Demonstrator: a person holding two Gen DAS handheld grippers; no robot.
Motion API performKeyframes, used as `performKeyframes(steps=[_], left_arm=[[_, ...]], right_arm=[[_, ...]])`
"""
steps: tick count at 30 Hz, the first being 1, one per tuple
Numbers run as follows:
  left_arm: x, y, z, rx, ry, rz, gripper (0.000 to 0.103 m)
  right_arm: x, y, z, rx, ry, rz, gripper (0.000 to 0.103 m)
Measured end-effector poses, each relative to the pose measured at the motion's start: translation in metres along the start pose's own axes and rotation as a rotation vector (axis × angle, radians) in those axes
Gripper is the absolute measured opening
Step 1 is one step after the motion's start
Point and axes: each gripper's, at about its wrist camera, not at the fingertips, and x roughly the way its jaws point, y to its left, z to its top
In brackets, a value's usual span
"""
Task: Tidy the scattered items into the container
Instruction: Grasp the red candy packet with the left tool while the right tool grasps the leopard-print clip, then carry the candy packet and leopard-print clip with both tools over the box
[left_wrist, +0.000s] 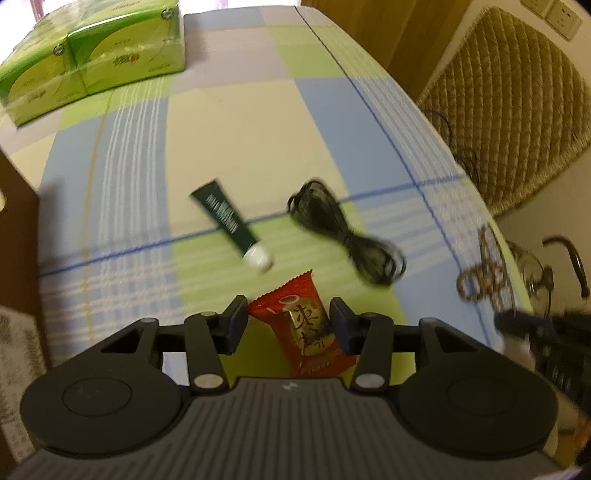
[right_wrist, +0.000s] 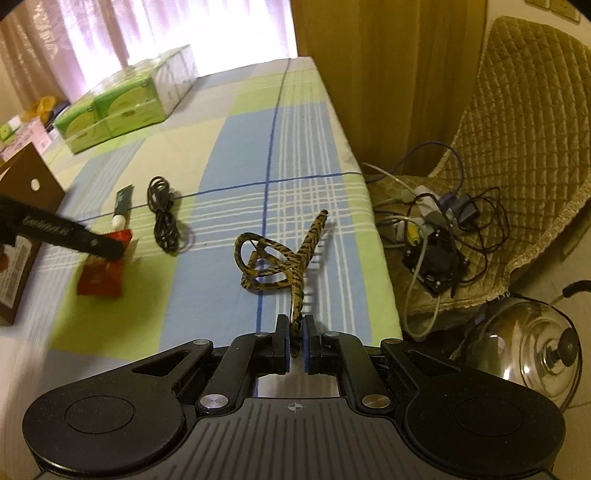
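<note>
A red snack packet (left_wrist: 304, 328) lies on the checked cloth between the spread fingers of my left gripper (left_wrist: 289, 320), which is open around it. The right wrist view shows that gripper (right_wrist: 109, 248) low over the packet (right_wrist: 99, 277). My right gripper (right_wrist: 295, 341) is shut on one end of a tiger-striped hair clip (right_wrist: 275, 266), whose looped end sticks out over the cloth. The clip (left_wrist: 482, 275) shows blurred at the right of the left wrist view. A dark green tube (left_wrist: 225, 221) with a white cap and a black coiled cable (left_wrist: 343, 236) lie beyond the packet. A brown cardboard box (right_wrist: 22, 206) stands at the left.
A pack of green tissue boxes (left_wrist: 92, 59) sits at the far left of the table. The table's right edge (right_wrist: 380, 236) drops to a quilted chair (right_wrist: 517, 147) holding tangled cables and a power strip (right_wrist: 432, 236). A steel pot with a glass lid (right_wrist: 535, 343) stands lower right.
</note>
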Motion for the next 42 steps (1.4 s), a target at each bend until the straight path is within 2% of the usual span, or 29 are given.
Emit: performKeyframes(steps=[4, 7, 9, 10, 11, 13, 15, 16, 20, 21, 23, 27, 28, 29, 30, 36, 42], left_arm=[[-0.013, 0.006, -0.021, 0.070, 0.019, 0.009, 0.044], [-0.020, 0.005, -0.031, 0.083, 0.023, 0.015, 0.056], [-0.023, 0.004, -0.035, 0.075, 0.023, 0.012, 0.062], [-0.023, 0.003, -0.036, 0.071, 0.023, 0.011, 0.062], [-0.023, 0.003, -0.038, 0.068, 0.023, 0.012, 0.062], [-0.020, 0.002, -0.038, 0.054, 0.022, 0.020, 0.056], [-0.016, 0.004, -0.037, 0.044, 0.026, 0.013, 0.046], [-0.014, 0.004, -0.036, 0.042, 0.023, 0.013, 0.037], [-0.009, 0.002, -0.032, 0.072, -0.006, 0.028, 0.026], [-0.009, 0.002, -0.033, 0.079, -0.009, 0.022, 0.026], [-0.010, 0.001, -0.035, 0.098, -0.015, 0.022, 0.026], [-0.010, 0.002, -0.037, 0.100, -0.019, 0.023, 0.026], [-0.010, 0.003, -0.037, 0.098, -0.021, 0.022, 0.027], [-0.010, 0.003, -0.037, 0.097, -0.022, 0.021, 0.026], [-0.010, 0.003, -0.038, 0.102, -0.026, 0.020, 0.027], [-0.010, -0.003, -0.042, 0.169, -0.046, 0.034, 0.026], [-0.016, -0.006, -0.049, 0.175, -0.040, 0.012, 0.023]], right_arm=[[-0.002, 0.001, -0.003, -0.031, 0.013, 0.036, 0.009], [-0.002, 0.001, -0.002, -0.028, 0.024, 0.046, 0.009], [-0.002, 0.003, -0.002, -0.028, 0.028, 0.048, 0.028], [-0.003, 0.003, -0.001, -0.024, 0.017, 0.039, 0.073], [-0.006, 0.005, -0.001, -0.021, -0.011, 0.029, 0.094], [-0.013, 0.009, 0.000, -0.035, -0.062, 0.034, 0.094], [-0.010, 0.012, 0.004, -0.042, -0.055, 0.025, 0.094], [-0.009, 0.013, 0.006, -0.041, -0.060, 0.025, 0.094], [0.001, 0.017, 0.015, -0.016, -0.067, 0.003, 0.093], [0.004, 0.018, 0.018, -0.010, -0.065, -0.002, 0.092], [0.011, 0.021, 0.022, -0.009, -0.053, -0.009, 0.074], [0.023, 0.022, 0.025, 0.006, -0.049, -0.029, 0.073], [0.025, 0.023, 0.026, 0.004, -0.050, -0.035, 0.057], [0.027, 0.023, 0.026, 0.002, -0.046, -0.039, 0.050], [0.029, 0.023, 0.026, 0.001, -0.044, -0.046, 0.047], [0.026, 0.025, 0.020, -0.031, -0.036, -0.046, 0.045], [0.012, 0.025, 0.010, -0.011, -0.009, 0.001, 0.044]])
